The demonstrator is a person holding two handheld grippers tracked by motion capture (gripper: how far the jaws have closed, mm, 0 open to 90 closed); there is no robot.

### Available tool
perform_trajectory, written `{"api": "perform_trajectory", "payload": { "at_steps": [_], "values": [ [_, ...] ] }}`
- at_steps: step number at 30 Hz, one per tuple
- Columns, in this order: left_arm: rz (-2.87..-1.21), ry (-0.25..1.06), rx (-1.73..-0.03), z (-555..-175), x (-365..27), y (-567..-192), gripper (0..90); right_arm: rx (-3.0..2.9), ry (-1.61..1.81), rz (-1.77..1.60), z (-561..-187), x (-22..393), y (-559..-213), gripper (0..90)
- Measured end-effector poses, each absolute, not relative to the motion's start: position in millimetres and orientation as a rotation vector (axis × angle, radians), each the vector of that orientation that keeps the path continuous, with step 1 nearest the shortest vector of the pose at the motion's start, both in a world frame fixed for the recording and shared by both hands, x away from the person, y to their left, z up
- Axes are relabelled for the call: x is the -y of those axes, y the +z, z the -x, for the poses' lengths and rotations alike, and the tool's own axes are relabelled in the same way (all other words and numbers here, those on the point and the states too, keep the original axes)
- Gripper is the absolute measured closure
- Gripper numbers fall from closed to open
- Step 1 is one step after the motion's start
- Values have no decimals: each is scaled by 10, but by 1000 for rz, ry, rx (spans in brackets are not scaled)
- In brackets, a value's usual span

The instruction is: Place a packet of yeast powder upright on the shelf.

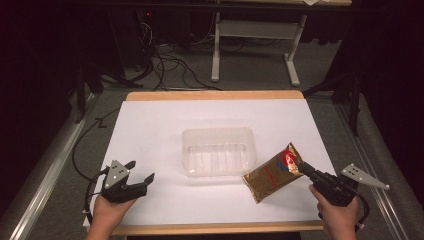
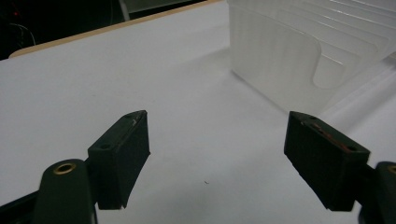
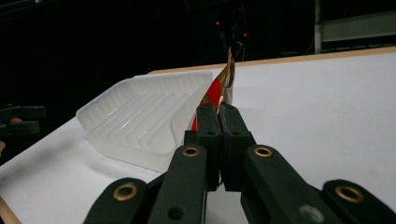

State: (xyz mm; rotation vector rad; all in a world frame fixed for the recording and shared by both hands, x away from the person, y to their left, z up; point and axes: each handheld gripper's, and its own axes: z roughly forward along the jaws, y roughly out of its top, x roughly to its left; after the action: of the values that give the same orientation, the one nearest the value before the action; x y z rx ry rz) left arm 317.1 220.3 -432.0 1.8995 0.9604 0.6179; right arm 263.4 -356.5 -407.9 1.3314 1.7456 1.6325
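Note:
A gold foil pouch [image 1: 274, 172] with a red and blue mark hangs tilted just right of a clear plastic tub [image 1: 219, 150] at the table's middle. My right gripper [image 1: 303, 167] is shut on the pouch's right edge; in the right gripper view the pouch [image 3: 224, 84] stands edge-on between the closed jaws, with the tub [image 3: 144, 119] to their left. My left gripper [image 1: 141, 172] rests near the front left of the table, open and holding nothing. In the left gripper view the tub's ribbed wall [image 2: 280, 60] lies ahead to the right of the spread fingertips [image 2: 123, 156].
The white sheet [image 1: 150, 125] covers a wooden table with a bare strip along its far edge [image 1: 215, 95]. Beyond it, cables [image 1: 170, 67] and a white table frame [image 1: 255, 45] stand on the dark floor. Metal rails run along both sides.

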Motion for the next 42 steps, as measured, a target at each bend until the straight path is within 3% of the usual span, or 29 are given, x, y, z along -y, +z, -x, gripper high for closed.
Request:
{"api": "perform_trajectory", "payload": {
  "at_steps": [42],
  "values": [
    [-1880, 629, -921, -3107, -2245, -4294, 229, -1602, 1680, -1139, -2677, 3152, -3512, 896]
  ]
}}
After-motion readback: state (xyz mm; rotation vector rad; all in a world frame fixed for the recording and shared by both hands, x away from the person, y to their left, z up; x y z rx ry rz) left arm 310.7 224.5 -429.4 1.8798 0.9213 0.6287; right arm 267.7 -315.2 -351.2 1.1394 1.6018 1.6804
